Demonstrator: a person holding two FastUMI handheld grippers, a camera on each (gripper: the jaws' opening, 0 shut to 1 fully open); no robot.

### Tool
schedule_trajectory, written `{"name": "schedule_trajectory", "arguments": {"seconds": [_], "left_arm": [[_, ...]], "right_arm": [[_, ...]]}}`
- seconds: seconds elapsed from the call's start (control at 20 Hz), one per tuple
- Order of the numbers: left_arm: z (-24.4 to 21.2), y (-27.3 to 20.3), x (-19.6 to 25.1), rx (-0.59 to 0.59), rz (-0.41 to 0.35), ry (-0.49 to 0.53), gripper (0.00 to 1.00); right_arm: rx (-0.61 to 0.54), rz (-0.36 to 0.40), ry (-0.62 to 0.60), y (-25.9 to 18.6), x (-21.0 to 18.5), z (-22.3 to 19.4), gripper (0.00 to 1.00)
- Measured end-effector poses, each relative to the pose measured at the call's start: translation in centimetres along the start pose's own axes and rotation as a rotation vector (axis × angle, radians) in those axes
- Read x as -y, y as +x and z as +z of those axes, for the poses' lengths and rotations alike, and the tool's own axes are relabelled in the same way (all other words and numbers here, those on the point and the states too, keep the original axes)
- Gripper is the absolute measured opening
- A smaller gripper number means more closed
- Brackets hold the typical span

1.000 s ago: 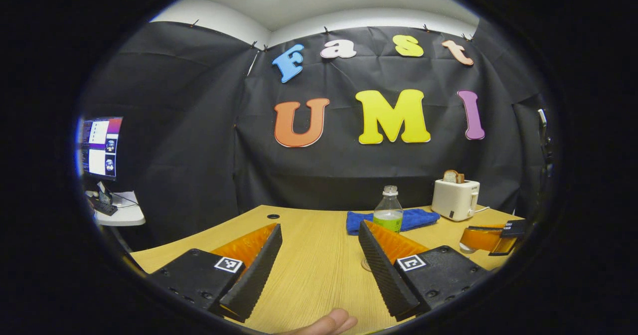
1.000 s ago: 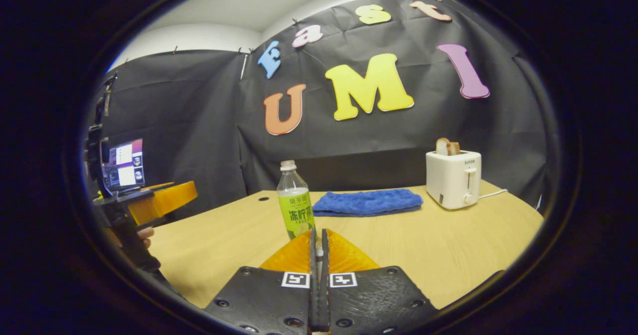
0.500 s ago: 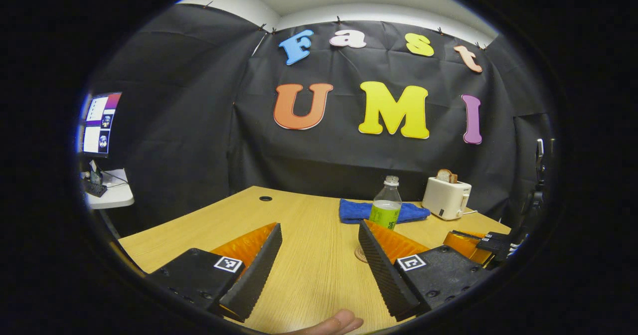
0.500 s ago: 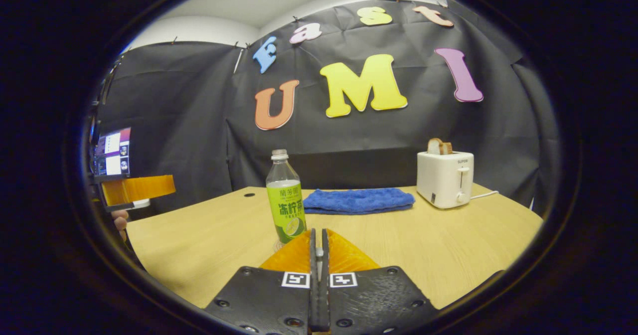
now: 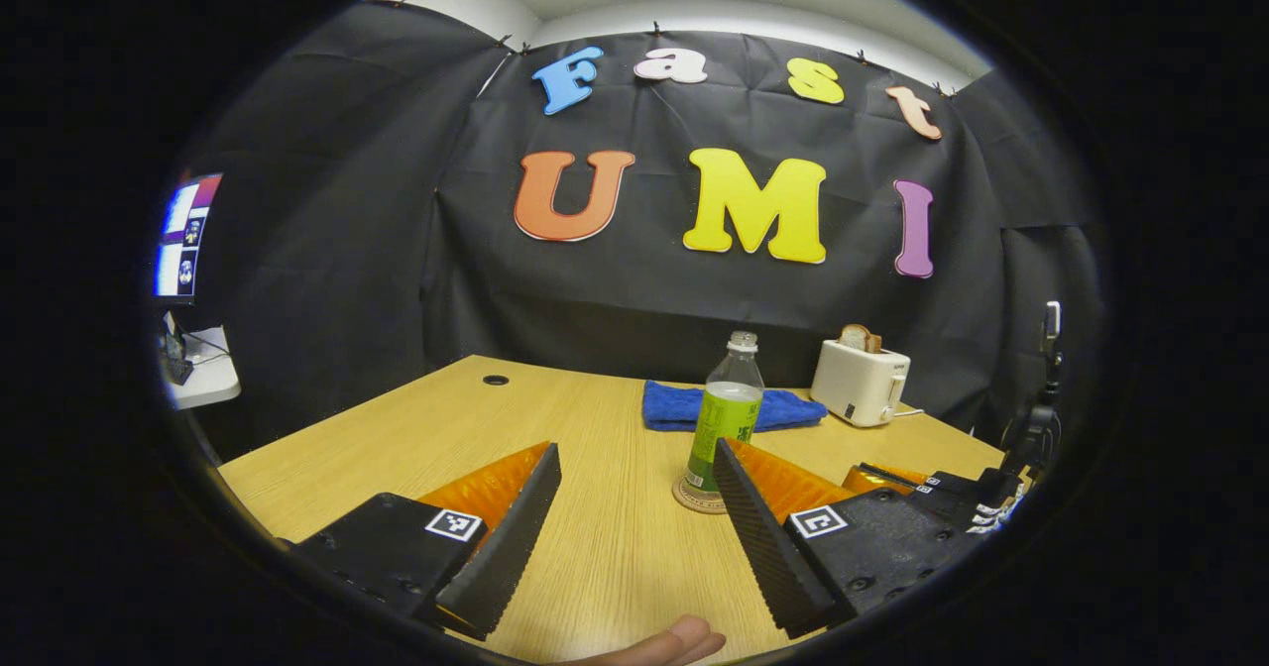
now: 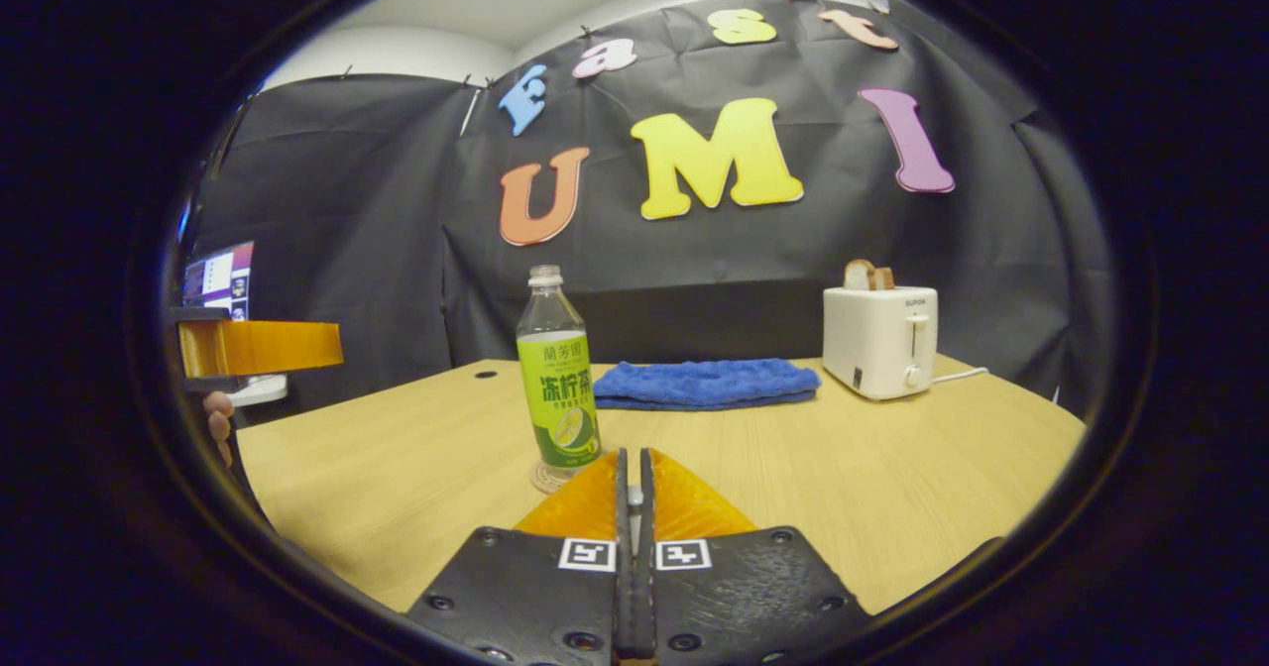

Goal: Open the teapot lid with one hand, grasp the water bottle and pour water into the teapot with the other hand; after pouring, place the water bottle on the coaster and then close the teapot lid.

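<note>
Clear plastic water bottle (image 5: pixel 727 410) with a green label and no visible cap, standing upright on a round tan coaster (image 5: pixel 699 497) on the pale wood-grain surface (image 5: pixel 595 468); same bottle (image 6: pixel 557 384) and coaster (image 6: pixel 546 476) seen from the right gripper view, just ahead of the tool's tip. Greenish liquid up to about the label's top edge.

Left tool (image 5: pixel 634 517) spread wide, nothing between its fingers, hovering low over the surface with the bottle just beyond its right-hand finger. A fingertip of the holding hand (image 5: pixel 674 641) at the bottom edge of the left gripper view.

Right tool (image 6: pixel 633 507) closed to a thin slit, fingers nearly together; something small and pale sits in the slit, too small to tell. Right tool also seen at the lower right of the left gripper view (image 5: pixel 932 483); left tool at the far left of the right gripper view (image 6: pixel 260 347), raised above the surface edge.

Behind the bottle: folded blue cloth (image 6: pixel 706 385) lying flat, white toaster (image 6: pixel 879 341) with bread slices in its slots, both well apart from the coaster. Monitor (image 5: pixel 185 237) at the far left, off the surface.
</note>
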State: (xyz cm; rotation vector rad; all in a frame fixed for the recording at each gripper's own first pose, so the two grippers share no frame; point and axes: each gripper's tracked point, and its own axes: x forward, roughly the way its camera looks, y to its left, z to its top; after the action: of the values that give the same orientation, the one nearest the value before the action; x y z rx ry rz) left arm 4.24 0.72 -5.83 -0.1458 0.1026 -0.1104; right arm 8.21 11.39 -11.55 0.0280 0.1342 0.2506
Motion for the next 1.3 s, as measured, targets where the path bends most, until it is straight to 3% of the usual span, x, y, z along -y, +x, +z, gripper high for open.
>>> {"name": "schedule_trajectory", "arguments": {"seconds": [0.3, 0.4, 0.5, 0.55, 0.6, 0.75, 0.9, 1.05, 1.3], "left_arm": [[-0.6, 0.0, 0.7, -0.013, -0.013, 0.002, 0.97], [-0.8, 0.0, 1.3, -0.016, -0.022, 0.016, 0.97], [-0.8, 0.1, 1.6, -0.014, -0.024, 0.036, 0.97], [-0.8, 0.0, 1.8, -0.012, -0.027, 0.044, 0.97], [-0.8, -0.1, 2.0, -0.01, -0.028, 0.048, 0.97], [-0.5, -0.4, 2.7, -0.004, -0.038, 0.053, 0.97], [0.6, -1.1, 3.8, 0.021, -0.05, 0.064, 0.97], [1.7, -2.2, 5.2, 0.047, -0.072, 0.093, 0.97], [3.5, -4.4, 6.0, 0.081, -0.034, 0.175, 0.96]], "right_arm": [[-0.039, -0.005, 0.004, 0.1, 0.1, -0.5, 0.0], [-0.019, 0.005, 0.012, 0.0, 0.0, -0.2, 0.05], [0.009, 0.004, -0.005, -0.7, -0.3, 0.8, 0.34], [0.044, -0.001, -0.027, -1.4, -0.1, 2.0, 0.54], [0.085, 0.009, -0.043, -2.0, -0.4, 3.2, 0.62], [0.165, 0.016, -0.083, -4.5, -1.2, 6.7, 0.98], [0.223, 0.007, -0.06, -7.6, -1.1, 10.1, 0.98], [0.234, -0.109, -0.065, -10.2, 2.3, 13.3, 0.95], [0.253, -0.16, -0.037, -14.7, 5.9, 17.1, 0.96]]}}
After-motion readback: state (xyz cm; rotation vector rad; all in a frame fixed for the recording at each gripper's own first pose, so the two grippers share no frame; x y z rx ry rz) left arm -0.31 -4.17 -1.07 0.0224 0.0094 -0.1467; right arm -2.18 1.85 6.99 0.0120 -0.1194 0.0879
